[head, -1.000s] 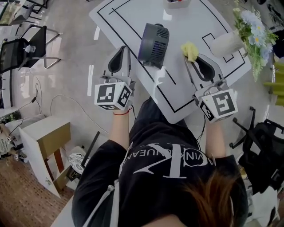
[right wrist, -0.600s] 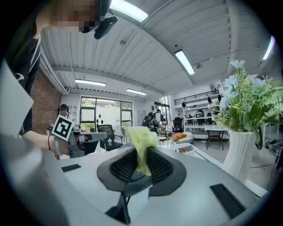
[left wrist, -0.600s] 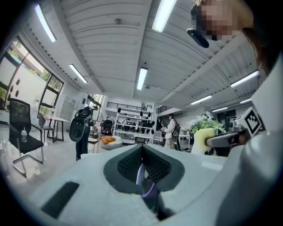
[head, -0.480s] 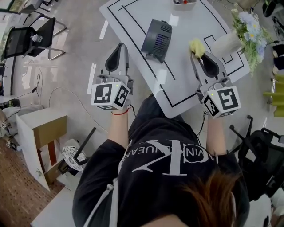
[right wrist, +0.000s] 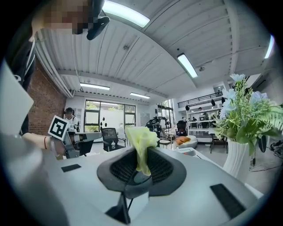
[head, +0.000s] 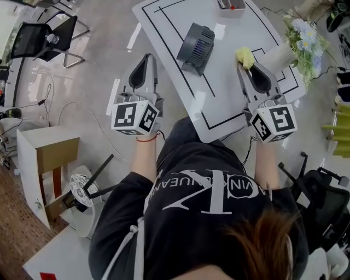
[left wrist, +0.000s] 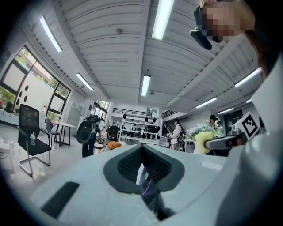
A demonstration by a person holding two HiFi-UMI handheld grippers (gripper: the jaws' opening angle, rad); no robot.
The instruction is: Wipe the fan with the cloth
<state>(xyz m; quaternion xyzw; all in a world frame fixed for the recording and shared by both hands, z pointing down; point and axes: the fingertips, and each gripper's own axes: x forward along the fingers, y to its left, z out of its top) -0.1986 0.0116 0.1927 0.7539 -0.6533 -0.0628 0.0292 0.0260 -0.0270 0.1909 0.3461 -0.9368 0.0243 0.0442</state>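
A small dark grey fan [head: 196, 46] stands on the white table [head: 229, 104], inside black marked lines. My left gripper [head: 146, 57] hovers over the floor just off the table's left edge, left of the fan; it is shut and holds nothing, as the left gripper view [left wrist: 142, 152] shows. My right gripper [head: 247, 65] is above the table to the right of the fan, shut on a yellow cloth [head: 244, 54]. In the right gripper view the cloth [right wrist: 140, 143] stands bunched up out of the jaws. Neither gripper view shows the fan.
A white vase [head: 279, 53] with blue and white flowers [head: 308, 33] stands close by the right gripper's right side. A small tray [head: 229, 4] sits at the table's far edge. Office chairs [head: 46, 38] and a wooden cabinet [head: 49, 164] are on the floor at left.
Both grippers have lifted a little, the left one more, and it stays off the table's left edge. The cloth stays in the right gripper. The fan has not moved on the table.
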